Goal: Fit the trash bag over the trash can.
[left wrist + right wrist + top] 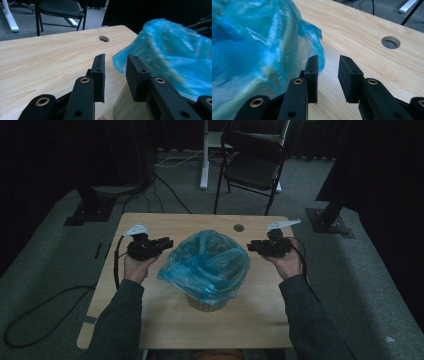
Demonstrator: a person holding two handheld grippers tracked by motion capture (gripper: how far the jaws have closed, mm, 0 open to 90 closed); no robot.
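Blue plastic is bunching up as a bag (207,262) over a small bin (205,303) that is standing at the middle of the table (150,320), a little toward the near edge. The bag is lining the bin and spilling loosely over its rim, ballooning wide to both sides.

Both hands are hovering level with the bag's upper edge, one on each side. The left gripper (162,243) is pointing right at the bag's left flank, and the right gripper (255,246) is pointing left at the right flank, so the bag is lying squarely between the two. In the left gripper view the jaws are standing apart with nothing between them, the blue film just beyond and to the right of their tips (162,45). In the right gripper view the jaws are likewise released and empty, the film lying just left of the left jaw (262,42); whether it is brushing that jaw is hard to tell.

Neither hand is looking clearly nearer. The bag's rim is running roughly round, so each gripper would need to be closing inward toward the centre to be catching its own side of the film.

A round hole (238,227) is sitting at the table's far edge, and a chair (252,162) is standing beyond.
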